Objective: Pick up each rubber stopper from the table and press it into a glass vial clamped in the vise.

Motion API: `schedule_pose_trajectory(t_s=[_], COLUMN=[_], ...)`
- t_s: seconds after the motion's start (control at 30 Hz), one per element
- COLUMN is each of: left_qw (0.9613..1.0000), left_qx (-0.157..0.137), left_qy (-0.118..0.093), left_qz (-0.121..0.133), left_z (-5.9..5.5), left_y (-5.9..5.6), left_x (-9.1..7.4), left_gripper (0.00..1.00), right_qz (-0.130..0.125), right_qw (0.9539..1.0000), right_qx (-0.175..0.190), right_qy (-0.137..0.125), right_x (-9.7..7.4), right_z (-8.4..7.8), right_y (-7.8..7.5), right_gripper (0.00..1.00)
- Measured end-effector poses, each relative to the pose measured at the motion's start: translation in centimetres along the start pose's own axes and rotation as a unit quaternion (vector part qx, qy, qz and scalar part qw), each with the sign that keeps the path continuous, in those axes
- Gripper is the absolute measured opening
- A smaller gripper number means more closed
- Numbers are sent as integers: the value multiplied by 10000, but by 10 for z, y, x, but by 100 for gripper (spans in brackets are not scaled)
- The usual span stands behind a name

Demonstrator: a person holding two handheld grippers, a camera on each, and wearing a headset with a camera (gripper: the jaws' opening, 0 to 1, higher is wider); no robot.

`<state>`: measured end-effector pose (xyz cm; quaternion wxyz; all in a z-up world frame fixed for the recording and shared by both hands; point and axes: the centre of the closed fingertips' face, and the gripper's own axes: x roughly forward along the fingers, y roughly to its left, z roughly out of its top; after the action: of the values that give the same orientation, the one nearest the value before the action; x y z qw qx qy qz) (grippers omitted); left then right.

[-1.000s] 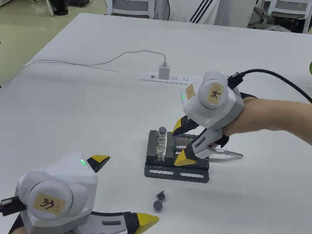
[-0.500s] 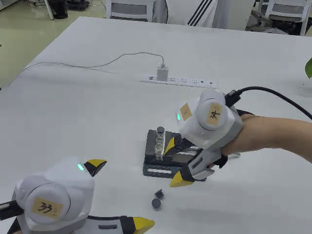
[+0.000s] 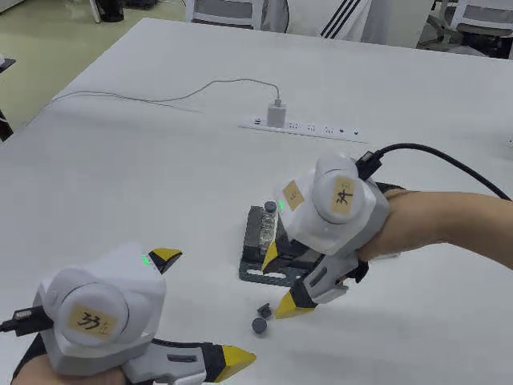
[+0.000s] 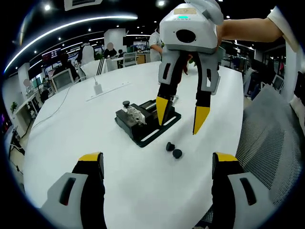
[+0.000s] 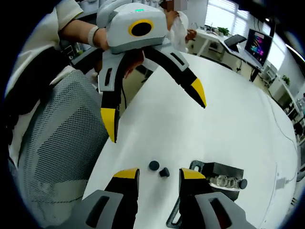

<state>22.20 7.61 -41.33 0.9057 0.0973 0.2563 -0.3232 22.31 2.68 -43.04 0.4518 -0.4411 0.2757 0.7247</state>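
A black vise (image 3: 258, 270) (image 4: 151, 131) (image 5: 220, 172) sits mid-table and clamps a glass vial (image 3: 267, 229) (image 4: 135, 113) (image 5: 226, 182) capped by a dark stopper (image 3: 271, 207) (image 4: 126, 103) (image 5: 243, 183). Two loose grey rubber stoppers (image 3: 260, 318) (image 4: 173, 150) (image 5: 158, 169) lie on the table just in front of the vise. My right gripper (image 3: 280, 281) (image 5: 159, 174) hangs open above them and holds nothing; its lower tip is beside the stoppers. My left gripper (image 3: 200, 309) (image 4: 157, 160) stands open and holds nothing at the near left, apart from them.
A white power strip (image 3: 304, 128) with a plugged charger and cable lies behind the vise. A grey mesh chair (image 5: 57, 133) (image 4: 271, 129) stands at the table's near edge. White tabletop (image 3: 160, 176) spreads to the left.
My right gripper has come off the vise and moved down toward the near side, ending over the two loose stoppers. The left gripper has stayed at the near left.
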Motion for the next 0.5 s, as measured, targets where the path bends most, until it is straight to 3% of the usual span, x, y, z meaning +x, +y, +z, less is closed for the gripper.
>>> schedule_pose_trajectory(t_s=[0.23,0.5], left_qw=[9999,9998], left_qx=[-85,-160], left_qy=[-77,-102], left_qz=[55,101], left_z=[1,0], left_y=[2,3], left_x=[-1,-2], left_gripper=[93,93], right_qz=[218,272], right_qw=[9991,9982], right_qx=[-300,-385], right_qy=[210,366], right_x=[15,30], right_z=[-5,-7], right_y=[9,8], right_gripper=[25,19])
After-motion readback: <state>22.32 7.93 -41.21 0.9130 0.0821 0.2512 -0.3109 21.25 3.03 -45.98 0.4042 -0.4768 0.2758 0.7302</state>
